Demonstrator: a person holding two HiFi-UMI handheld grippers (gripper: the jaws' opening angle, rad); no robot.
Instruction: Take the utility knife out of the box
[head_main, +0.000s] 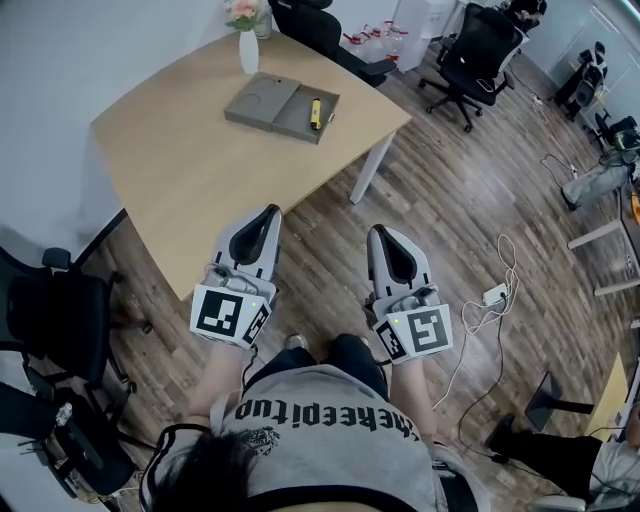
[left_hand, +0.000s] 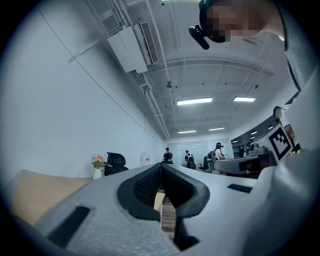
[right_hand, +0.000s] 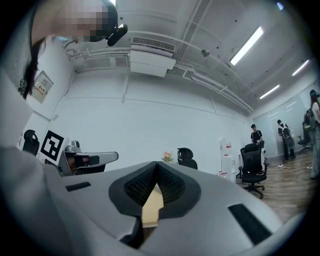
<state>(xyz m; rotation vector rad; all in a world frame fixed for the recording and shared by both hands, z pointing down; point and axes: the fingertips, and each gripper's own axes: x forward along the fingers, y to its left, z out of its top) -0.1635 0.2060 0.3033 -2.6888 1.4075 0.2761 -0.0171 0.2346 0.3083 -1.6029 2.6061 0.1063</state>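
Observation:
A grey box (head_main: 281, 107) lies open on the wooden table (head_main: 200, 170) at the far side, and a yellow utility knife (head_main: 315, 112) rests in its right half. My left gripper (head_main: 271, 212) hangs shut over the table's near edge, well short of the box, with nothing between its jaws. Over the floor to its right, my right gripper (head_main: 381, 232) is shut and empty too. In the left gripper view the left gripper (left_hand: 161, 165) has its tips touching, and in the right gripper view the right gripper (right_hand: 158, 163) does as well. Neither gripper view shows the box.
A white vase with flowers (head_main: 247, 38) stands behind the box. Black office chairs (head_main: 470, 55) are beyond the table, and another chair (head_main: 50, 320) is at the near left. A white power strip and cables (head_main: 494, 295) lie on the wood floor at the right. People stand far off (left_hand: 189, 158).

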